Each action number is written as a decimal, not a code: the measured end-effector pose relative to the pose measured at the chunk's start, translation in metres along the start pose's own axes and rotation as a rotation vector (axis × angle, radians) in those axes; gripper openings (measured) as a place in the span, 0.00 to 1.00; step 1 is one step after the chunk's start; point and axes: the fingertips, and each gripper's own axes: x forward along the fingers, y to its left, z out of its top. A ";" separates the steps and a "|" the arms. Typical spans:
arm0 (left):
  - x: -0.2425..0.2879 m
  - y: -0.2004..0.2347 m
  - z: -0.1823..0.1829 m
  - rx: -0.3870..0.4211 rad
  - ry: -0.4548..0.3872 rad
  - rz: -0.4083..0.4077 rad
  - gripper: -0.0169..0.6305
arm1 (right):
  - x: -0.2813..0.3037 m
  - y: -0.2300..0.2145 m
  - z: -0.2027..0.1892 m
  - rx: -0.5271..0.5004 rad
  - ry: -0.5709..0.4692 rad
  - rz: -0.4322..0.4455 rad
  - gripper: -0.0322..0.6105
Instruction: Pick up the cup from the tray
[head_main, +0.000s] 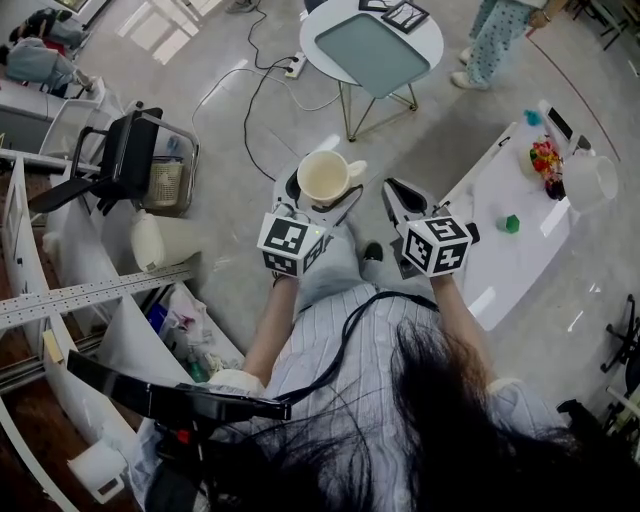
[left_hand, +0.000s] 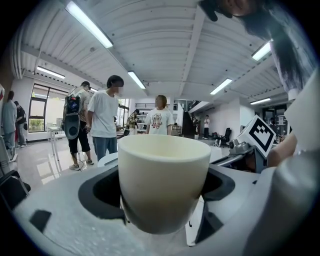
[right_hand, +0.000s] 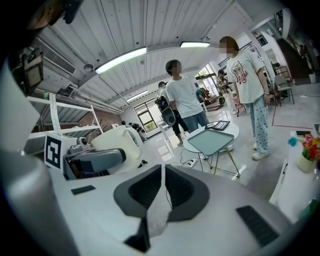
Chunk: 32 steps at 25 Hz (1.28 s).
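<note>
A cream cup (head_main: 324, 176) with a handle is held up in the air by my left gripper (head_main: 318, 195), whose jaws are shut on its body. In the left gripper view the cup (left_hand: 163, 182) fills the space between the dark pads (left_hand: 102, 195), upright and empty. My right gripper (head_main: 402, 203) hovers just to the right of it, shut with nothing between its jaws (right_hand: 163, 200). From the right gripper view the cup (right_hand: 116, 142) shows at the left. The grey-green tray (head_main: 372, 52) lies bare on the round white table (head_main: 425, 45) ahead.
A long white table (head_main: 500, 260) at the right carries a small green block (head_main: 511, 224), a colourful bunch (head_main: 545, 160) and a white vessel (head_main: 590, 180). Cables (head_main: 255, 95) trail over the floor. A black chair (head_main: 125, 155) and metal racks (head_main: 80, 295) stand left. A person (head_main: 495, 40) stands beyond the round table.
</note>
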 end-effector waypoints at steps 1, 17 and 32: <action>-0.002 -0.002 0.000 0.001 -0.001 -0.002 0.74 | -0.002 0.002 0.000 -0.006 -0.001 0.002 0.11; 0.006 -0.006 0.010 0.022 -0.019 -0.032 0.74 | -0.006 0.008 0.005 -0.086 -0.014 0.004 0.11; 0.020 0.007 0.019 0.027 -0.030 -0.033 0.73 | 0.008 0.001 0.019 -0.105 -0.018 0.003 0.11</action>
